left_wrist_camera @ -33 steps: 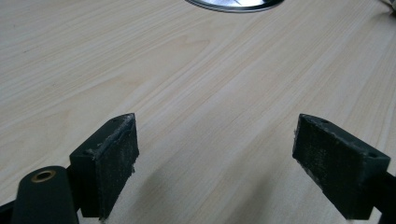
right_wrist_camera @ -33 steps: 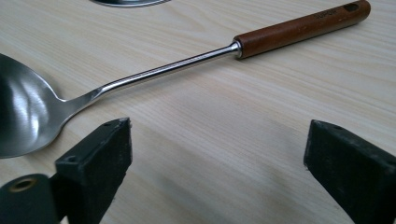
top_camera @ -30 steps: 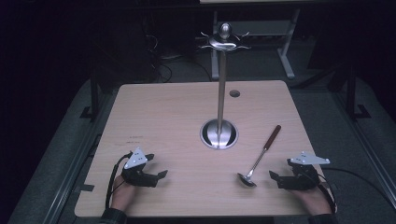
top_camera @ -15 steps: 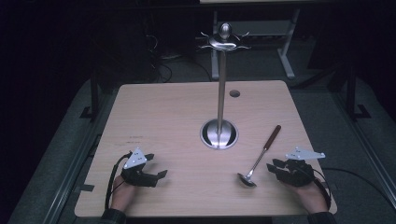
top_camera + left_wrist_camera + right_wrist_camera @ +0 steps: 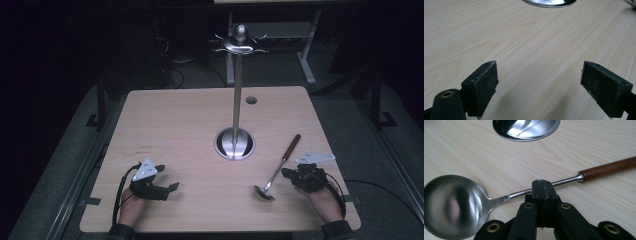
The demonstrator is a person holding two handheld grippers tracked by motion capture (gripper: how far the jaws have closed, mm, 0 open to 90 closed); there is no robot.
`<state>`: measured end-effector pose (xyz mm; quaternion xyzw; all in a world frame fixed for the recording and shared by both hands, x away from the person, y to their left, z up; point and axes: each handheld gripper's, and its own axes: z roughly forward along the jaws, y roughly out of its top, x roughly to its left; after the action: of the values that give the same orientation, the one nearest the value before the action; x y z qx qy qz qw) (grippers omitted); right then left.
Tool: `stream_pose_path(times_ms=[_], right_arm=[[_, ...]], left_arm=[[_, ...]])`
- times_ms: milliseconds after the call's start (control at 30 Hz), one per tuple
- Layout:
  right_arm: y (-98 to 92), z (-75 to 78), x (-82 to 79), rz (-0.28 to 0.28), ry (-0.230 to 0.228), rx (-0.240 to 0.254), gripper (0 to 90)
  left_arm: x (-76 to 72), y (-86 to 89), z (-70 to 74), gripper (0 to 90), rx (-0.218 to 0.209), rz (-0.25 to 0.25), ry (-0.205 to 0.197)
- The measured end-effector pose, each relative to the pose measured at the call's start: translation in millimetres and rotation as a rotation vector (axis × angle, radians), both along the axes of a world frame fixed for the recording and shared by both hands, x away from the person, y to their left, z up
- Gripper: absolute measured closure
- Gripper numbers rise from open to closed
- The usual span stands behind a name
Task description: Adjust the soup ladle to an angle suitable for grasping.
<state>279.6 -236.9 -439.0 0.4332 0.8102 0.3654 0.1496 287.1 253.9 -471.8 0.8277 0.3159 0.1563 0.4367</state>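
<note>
A steel ladle [image 5: 276, 171] with a brown wooden handle lies flat on the wooden table [image 5: 175, 125], right of the centre. Its bowl [image 5: 456, 205] points toward the front edge. My right gripper [image 5: 286, 173] sits just right of the thin shaft. Its jaws have just been closing and now stand shut [image 5: 542, 185] with nothing between them; the shaft [image 5: 566, 180] runs just past their tips. My left gripper [image 5: 167, 177] rests at the front left, open, with bare table between its pads [image 5: 539, 82].
A tall steel stand [image 5: 237, 100] with hooks at its top rises from a round base [image 5: 234, 143] at the table's centre; the base also shows [image 5: 526, 128] [image 5: 549, 2]. A small round hole [image 5: 251, 100] lies in the far tabletop. Dark floor and metal frames surround the table.
My right gripper has moved left toward the ladle's shaft and its jaws have gone from wide open to shut. The left gripper and the ladle have stayed put.
</note>
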Motion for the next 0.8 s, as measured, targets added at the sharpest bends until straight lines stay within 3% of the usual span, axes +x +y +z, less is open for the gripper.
stream_pose_path(times_ms=[233, 367, 700, 800], right_arm=[[7.1, 4.8, 10.8, 0.016, 0.035, -0.014, 90.0], [18.1, 5.0, 19.3, 0.063, 0.056, -0.042, 90.0], [39.6, 4.9, 32.4, 0.118, 0.127, -0.07, 90.0], [49.0, 2.0, 35.4, 0.139, 0.156, -0.101, 90.0]], left_arm=[[0.0, 0.6, -0.2, 14.0, -0.013, 0.004, -0.001], [-0.6, -0.4, -0.3, 14.0, -0.002, -0.001, -0.003], [-0.2, 0.1, -0.1, 14.0, -0.003, -0.001, 0.005], [-0.2, 0.2, -0.1, 14.0, -0.004, 0.0, 0.006]])
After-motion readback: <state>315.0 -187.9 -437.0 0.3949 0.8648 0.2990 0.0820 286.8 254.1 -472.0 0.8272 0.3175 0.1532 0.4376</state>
